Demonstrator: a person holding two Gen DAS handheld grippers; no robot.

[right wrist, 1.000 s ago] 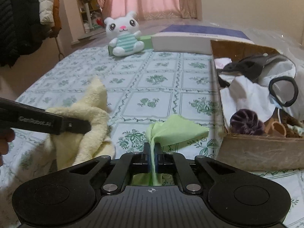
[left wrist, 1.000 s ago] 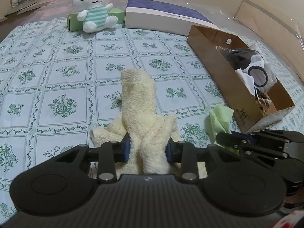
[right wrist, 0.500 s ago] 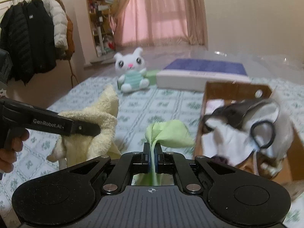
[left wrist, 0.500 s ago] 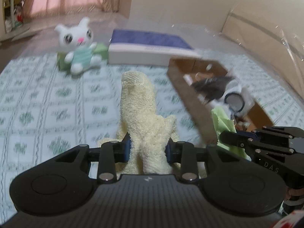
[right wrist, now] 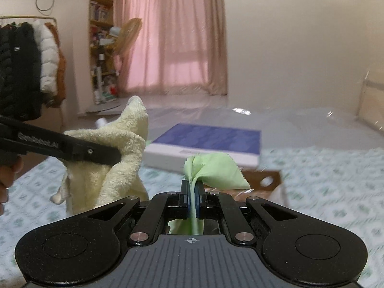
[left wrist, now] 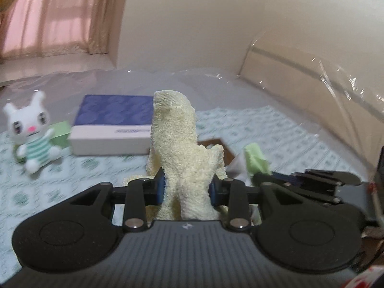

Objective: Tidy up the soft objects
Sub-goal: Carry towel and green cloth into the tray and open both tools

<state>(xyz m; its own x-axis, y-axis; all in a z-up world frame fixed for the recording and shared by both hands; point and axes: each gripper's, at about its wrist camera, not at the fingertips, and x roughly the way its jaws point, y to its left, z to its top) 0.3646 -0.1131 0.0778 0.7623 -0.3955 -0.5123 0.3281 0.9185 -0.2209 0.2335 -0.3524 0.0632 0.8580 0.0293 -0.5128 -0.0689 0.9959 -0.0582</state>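
Observation:
My left gripper is shut on a pale yellow terry towel, which stands up between the blue pads and hangs clear of the bed. The right wrist view shows the same towel at the left, pinched by the left gripper's black fingers. My right gripper is shut on a thin light green cloth that fans out above the pads. That green cloth also shows in the left wrist view, to the right of the towel. A brown cardboard box sits just beyond and below the green cloth.
A white plush bunny leans on a green box at the far left of the patterned bedspread. A flat purple-topped white box lies behind. A coat rack, shelves and pink curtains stand beyond the bed.
Both grippers have risen off the bed with their cloths, and the views now tilt up toward the walls and curtains. The towel's lower end has lifted off the bedspread.

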